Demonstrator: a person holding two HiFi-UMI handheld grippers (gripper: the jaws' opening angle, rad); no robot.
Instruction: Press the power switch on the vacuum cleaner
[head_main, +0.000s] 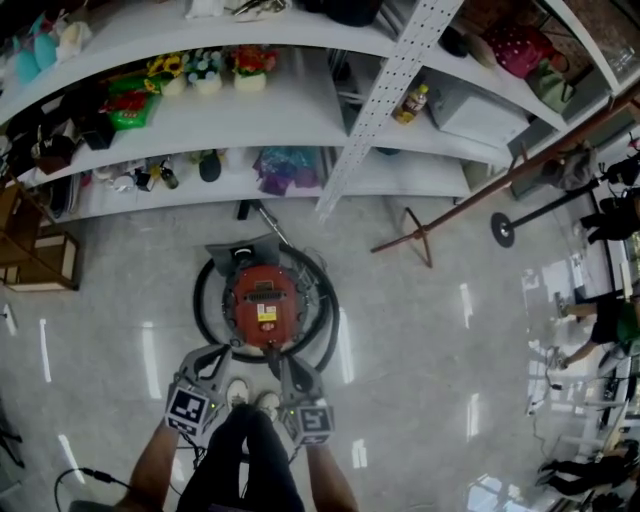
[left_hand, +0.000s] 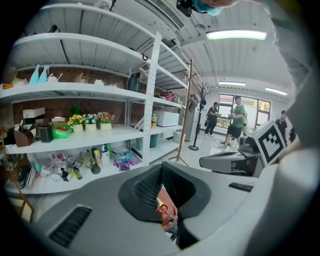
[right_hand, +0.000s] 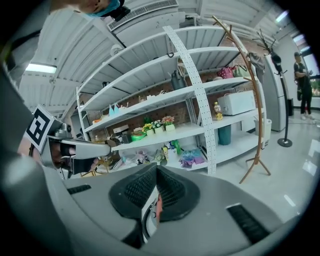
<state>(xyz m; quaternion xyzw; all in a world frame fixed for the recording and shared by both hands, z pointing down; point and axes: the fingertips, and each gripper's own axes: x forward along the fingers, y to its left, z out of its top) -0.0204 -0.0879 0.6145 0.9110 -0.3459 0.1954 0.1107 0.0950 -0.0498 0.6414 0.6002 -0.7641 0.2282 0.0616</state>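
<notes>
Red vacuum cleaner (head_main: 265, 300) on pale floor (head_main: 440, 340), just ahead of the person's shoes (head_main: 238, 392), below white shelves (head_main: 300, 120). Left gripper (head_main: 222, 355) and right gripper (head_main: 280, 362) at its near edge — jaws of both closed together.

You see the vacuum cleaner (head_main: 264, 303) with a red top, a yellow label (head_main: 266, 314) and a black hose (head_main: 205, 300). Your left gripper (head_main: 215, 353) and right gripper (head_main: 285, 365) are grey, with black-and-white square markers. The shelves (head_main: 300, 120) are white.

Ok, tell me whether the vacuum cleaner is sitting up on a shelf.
No, the red vacuum cleaner stands on the floor in front of the shelves.
</notes>
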